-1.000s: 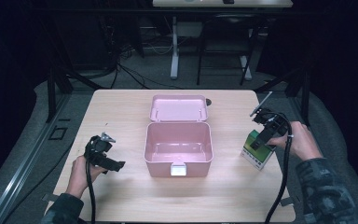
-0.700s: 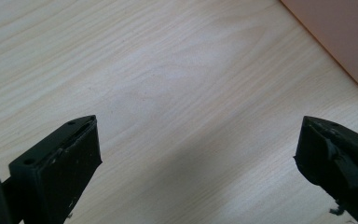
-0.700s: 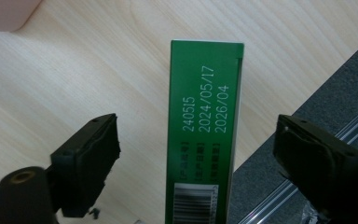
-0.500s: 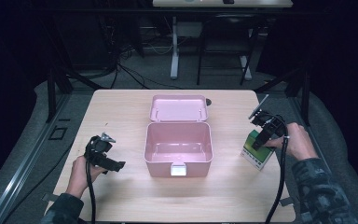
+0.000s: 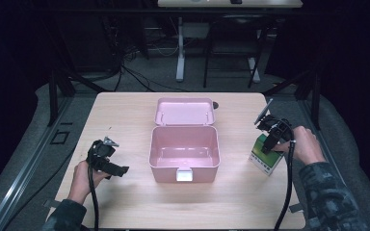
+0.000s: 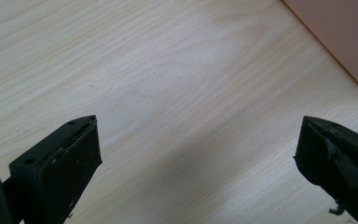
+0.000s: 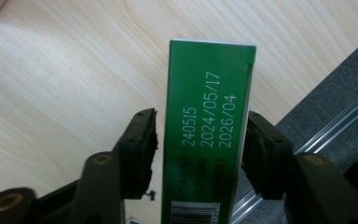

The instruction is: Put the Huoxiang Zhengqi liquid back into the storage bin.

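**Right jaws closing on green box, grip not yet firm**

Right gripper (image 7: 198, 144) jaws sat either side of the green box (image 7: 205, 140), had just been closing; right jaw looked against the box face, left jaw showed a thin gap, so no confirmed clamp. Box stood near the right edge of the bench (image 5: 125, 120), just right of the open pink case (image 5: 185, 153), apart from it. Left gripper (image 6: 196, 154) jaws were wide apart over bare bench, nothing between them, case corner at upper right of that view. In the high view the right gripper (image 5: 273, 135) came at the box (image 5: 264, 155) from above, the left gripper (image 5: 107, 159) idle left of the case.

Risks, as judged: narrow box could tip or twist as one jaw touched first; bench edge was close, so a shove could push it off. Grip sat near one end of the box, so it could swing once lifted.
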Action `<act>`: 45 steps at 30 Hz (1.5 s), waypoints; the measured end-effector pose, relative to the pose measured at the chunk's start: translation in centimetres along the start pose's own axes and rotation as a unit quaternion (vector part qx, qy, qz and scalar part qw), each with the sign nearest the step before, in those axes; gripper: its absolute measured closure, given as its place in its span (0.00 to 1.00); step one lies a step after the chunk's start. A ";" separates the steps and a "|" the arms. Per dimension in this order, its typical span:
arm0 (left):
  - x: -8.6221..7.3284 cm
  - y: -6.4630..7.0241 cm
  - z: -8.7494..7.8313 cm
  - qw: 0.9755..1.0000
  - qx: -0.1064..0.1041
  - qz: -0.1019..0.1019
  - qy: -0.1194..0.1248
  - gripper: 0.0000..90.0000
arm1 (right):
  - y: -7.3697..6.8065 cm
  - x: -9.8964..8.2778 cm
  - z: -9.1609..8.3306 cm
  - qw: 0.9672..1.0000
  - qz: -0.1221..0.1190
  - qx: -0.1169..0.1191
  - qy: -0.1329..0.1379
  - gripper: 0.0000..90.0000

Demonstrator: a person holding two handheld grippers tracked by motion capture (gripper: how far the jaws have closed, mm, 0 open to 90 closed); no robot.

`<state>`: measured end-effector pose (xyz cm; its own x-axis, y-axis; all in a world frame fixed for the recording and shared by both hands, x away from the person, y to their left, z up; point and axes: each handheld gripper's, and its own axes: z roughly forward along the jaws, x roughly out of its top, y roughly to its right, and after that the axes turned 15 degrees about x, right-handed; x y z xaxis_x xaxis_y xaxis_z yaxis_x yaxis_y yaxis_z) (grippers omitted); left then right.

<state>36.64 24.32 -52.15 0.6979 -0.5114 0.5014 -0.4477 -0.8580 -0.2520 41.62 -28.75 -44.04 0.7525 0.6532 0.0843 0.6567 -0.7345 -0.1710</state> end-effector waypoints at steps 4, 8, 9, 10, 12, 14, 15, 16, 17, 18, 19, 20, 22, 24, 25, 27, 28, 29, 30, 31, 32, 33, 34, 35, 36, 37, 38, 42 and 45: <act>0.0 0.0 0.0 1.000 -0.001 0.001 -0.001 0.00 | 0.1 0.1 0.1 1.000 0.002 0.001 0.000 0.59; 0.0 0.0 0.0 1.000 0.000 0.002 -0.002 0.00 | 0.1 0.1 0.2 1.000 0.006 0.001 -0.002 0.63; 0.0 0.0 0.0 1.000 0.000 0.002 -0.002 0.00 | 0.1 0.1 0.2 1.000 0.006 0.000 0.003 0.65; 0.0 0.0 0.0 1.000 0.000 0.002 -0.002 0.00 | 0.1 0.1 0.2 1.000 0.007 -0.001 0.003 0.65; 0.0 0.0 0.0 1.000 0.000 0.003 -0.003 0.00 | 0.1 0.0 0.1 1.000 0.009 0.001 0.005 0.67; 0.0 0.0 0.0 1.000 0.000 0.004 -0.004 0.00 | 0.1 0.0 0.1 1.000 0.007 0.004 0.006 0.68; 0.0 0.0 0.0 1.000 0.000 0.003 -0.003 0.00 | 0.1 -0.1 0.1 1.000 0.010 0.006 0.011 0.69; 0.0 0.0 0.0 1.000 0.000 0.002 -0.001 0.00 | 0.1 -0.1 0.1 1.000 0.010 0.005 0.012 0.69; 0.1 0.0 0.0 1.000 0.001 0.002 -0.001 0.01 | 0.1 -0.1 0.0 1.000 0.013 0.007 0.007 0.69; 0.1 0.0 -0.1 1.000 0.002 0.002 -0.001 0.01 | 0.1 -0.1 0.0 1.000 0.012 0.007 0.007 0.69; 0.1 0.0 -0.1 1.000 0.001 0.001 0.000 0.01 | 0.1 -0.2 0.0 1.000 0.014 0.007 0.008 0.69; 0.0 -0.1 -0.1 1.000 0.001 0.001 0.000 0.01 | 0.1 -0.1 0.0 1.000 0.010 0.007 0.007 0.70; 0.0 -0.1 -0.1 1.000 0.001 0.001 -0.001 0.01 | 0.0 -0.1 0.0 1.000 0.008 0.006 0.009 0.70; 0.0 0.0 0.0 1.000 0.002 0.001 0.000 0.01 | -0.1 0.0 0.0 1.000 0.007 0.005 0.006 0.70; 0.0 0.0 0.0 1.000 0.002 0.001 0.000 0.01 | -0.1 0.0 0.0 1.000 0.006 0.004 0.005 0.70; 0.1 -0.1 0.0 1.000 0.003 0.002 -0.002 0.01 | -0.1 0.0 -0.1 1.000 0.006 0.003 0.002 0.70; 0.0 0.0 0.0 1.000 0.005 0.001 -0.002 0.01 | -0.1 0.0 -0.3 1.000 0.007 0.003 0.006 0.70; 0.0 -0.1 0.0 1.000 0.005 0.001 -0.002 0.01 | -0.1 0.0 -0.4 1.000 0.007 0.004 0.009 0.70; 0.0 -0.2 0.0 1.000 0.006 0.002 -0.003 0.01 | -0.1 0.0 -0.6 1.000 0.006 0.003 0.006 0.70; 0.0 -0.2 0.0 1.000 0.007 0.001 -0.003 0.01 | -0.2 -0.1 -0.8 1.000 0.006 0.003 0.011 0.70; 0.0 -0.2 0.0 1.000 0.008 0.002 -0.005 0.01 | -0.3 -0.1 -1.1 1.000 0.006 0.002 0.007 0.70; 0.0 -0.2 0.0 1.000 0.008 0.002 -0.005 0.01 | -0.3 -0.1 -1.2 1.000 0.003 0.004 0.014 0.70; -0.1 -0.2 0.1 1.000 0.010 0.002 -0.006 0.01 | -0.5 -0.1 -1.4 1.000 0.003 0.002 0.011 0.70; -0.1 -0.2 0.1 1.000 0.010 0.004 -0.009 0.01 | -0.6 -0.1 -1.6 1.000 0.000 0.001 0.014 0.70; -0.1 -0.2 0.1 1.000 0.010 0.004 -0.009 0.01 | -0.6 -0.1 -1.6 1.000 0.000 0.001 0.014 0.70; -0.1 -0.2 0.2 1.000 0.014 0.006 -0.013 0.01 | -0.9 -0.1 -1.9 1.000 -0.003 0.002 0.010 0.70; -0.1 -0.2 0.2 1.000 0.016 0.006 -0.012 0.00 | -1.0 -0.1 -2.0 1.000 -0.006 0.002 0.011 0.70; -0.1 -0.3 0.2 1.000 0.016 0.004 -0.012 0.00 | -1.5 0.0 -2.4 1.000 -0.015 0.005 0.012 0.70; -0.1 -0.2 0.2 1.000 0.015 0.006 -0.015 0.00 | -1.9 0.2 -2.6 1.000 -0.027 0.004 0.007 0.70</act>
<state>36.77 24.54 -52.34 0.7088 -0.5225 0.4739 -0.4391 -0.8526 -0.2831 40.62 -27.68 -41.11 0.7167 0.6889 0.1080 0.6959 -0.6968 -0.1736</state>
